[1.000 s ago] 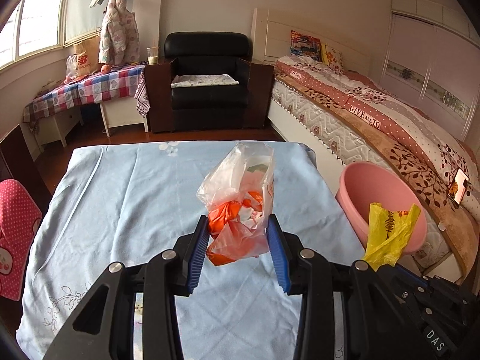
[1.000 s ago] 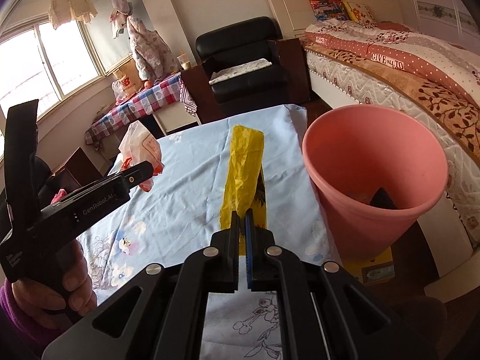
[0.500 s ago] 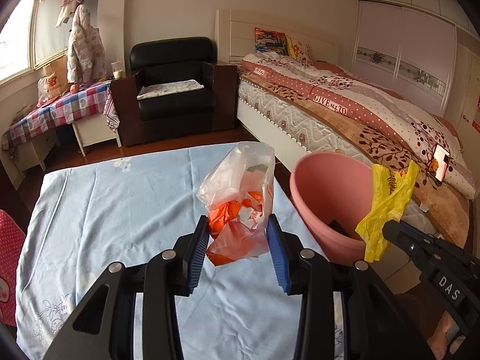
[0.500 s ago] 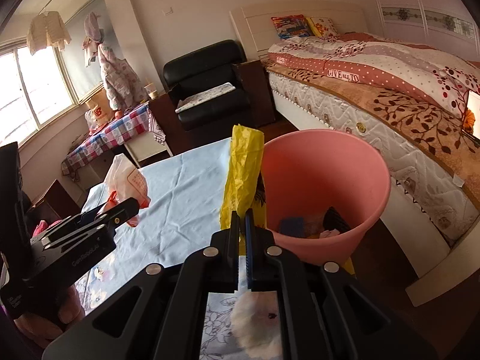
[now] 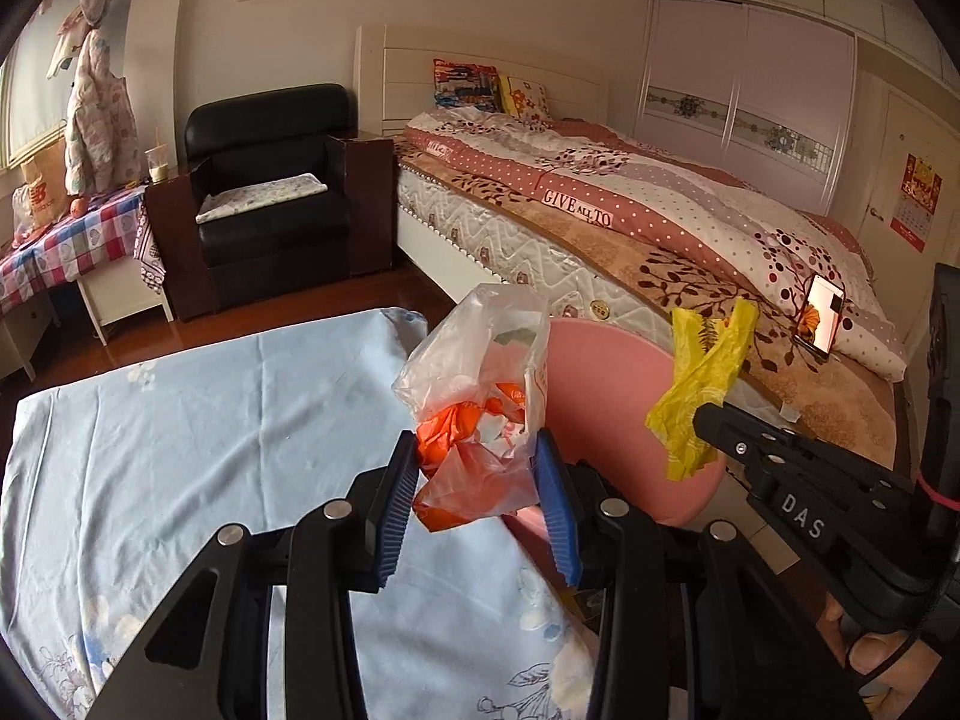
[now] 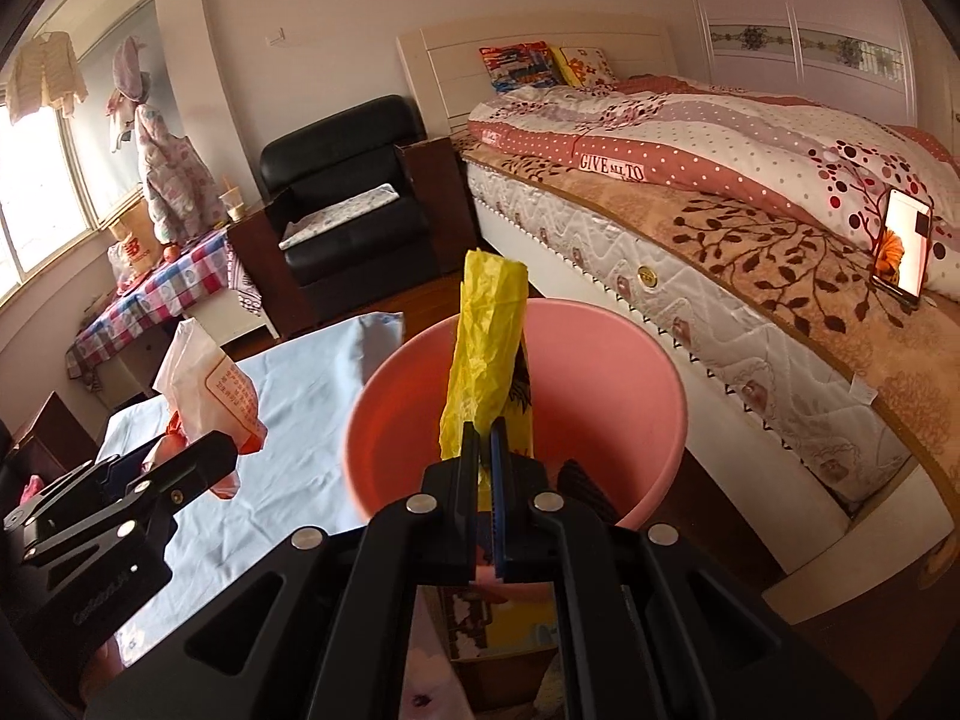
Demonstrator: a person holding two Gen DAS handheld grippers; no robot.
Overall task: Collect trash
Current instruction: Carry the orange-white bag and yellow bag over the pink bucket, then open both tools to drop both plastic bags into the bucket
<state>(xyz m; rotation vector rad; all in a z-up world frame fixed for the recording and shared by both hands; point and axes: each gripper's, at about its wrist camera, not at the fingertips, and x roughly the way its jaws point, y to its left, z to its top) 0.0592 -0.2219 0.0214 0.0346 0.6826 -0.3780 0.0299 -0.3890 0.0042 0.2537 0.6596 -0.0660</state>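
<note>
your right tongs point(image 6: 485, 468) are pinched shut on the yellow bag point(image 6: 486, 348), which stands up over the pink bin point(image 6: 654, 396) just ahead. your left tongs point(image 5: 477, 480) squeeze the clear bag of orange scraps point(image 5: 480, 396), nearer the surface point(image 5: 180, 420) than the bin's mouth. release there and it may catch the rim or drop outside.

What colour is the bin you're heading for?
Pink, plain with no pattern: the bin shows best in the right wrist view.
</note>
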